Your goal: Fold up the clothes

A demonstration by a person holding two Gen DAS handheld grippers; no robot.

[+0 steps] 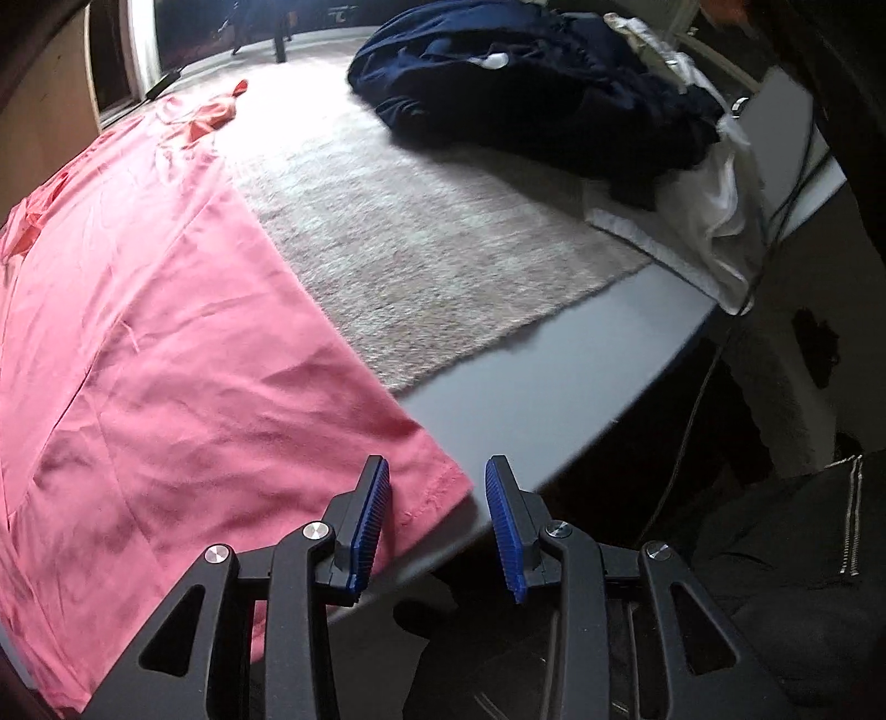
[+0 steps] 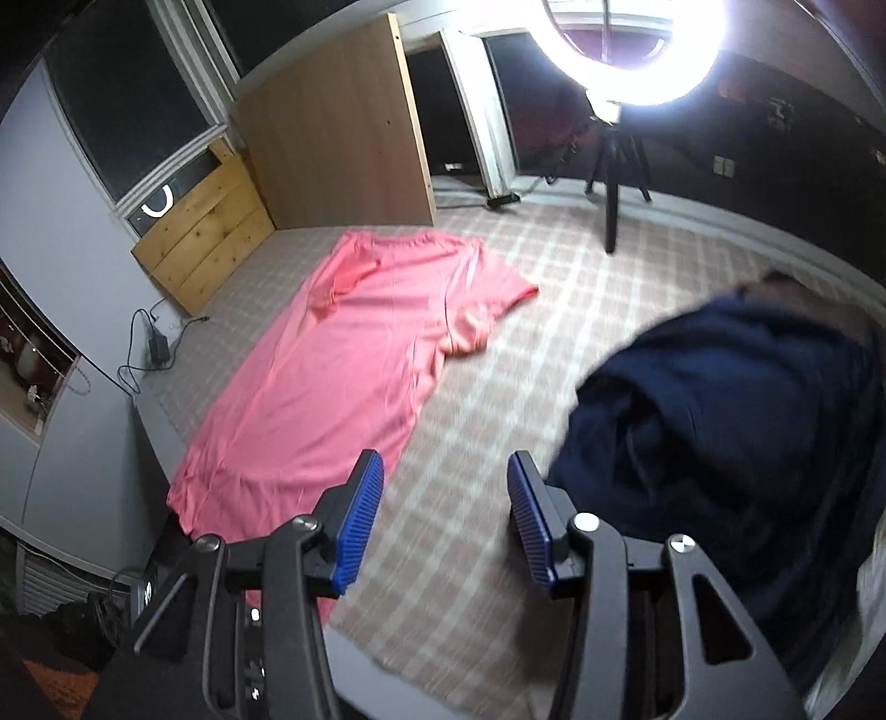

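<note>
Where your view begins at the left, the pink shirt (image 2: 343, 376) lies spread flat on the checked cloth (image 2: 581, 310) that covers the surface (image 1: 531, 410), with one sleeve (image 2: 498, 302) reaching toward the middle. Its near hem corner (image 1: 437, 487) runs off the cloth onto the bare grey edge of the surface. Your left claw (image 1: 437, 523) hovers directly over that corner, its blue pads (image 1: 370, 526) standing apart with nothing clamped between them; whether the pads touch the fabric cannot be told. Your right claw (image 2: 446, 518) hangs above bare checked cloth between the shirt and the dark pile, jaws likewise apart and holding nothing. Further right, the navy garment (image 2: 720, 421) sits crumpled in a heap, well apart from the pink shirt. White clothing (image 1: 709, 221) lies beneath and beside that heap at the surface's right edge. Beyond the surface, a ring light (image 2: 637, 50) on a tripod (image 2: 614, 166) glares at the far side, with a wooden panel (image 2: 332, 127) to its left.
</note>
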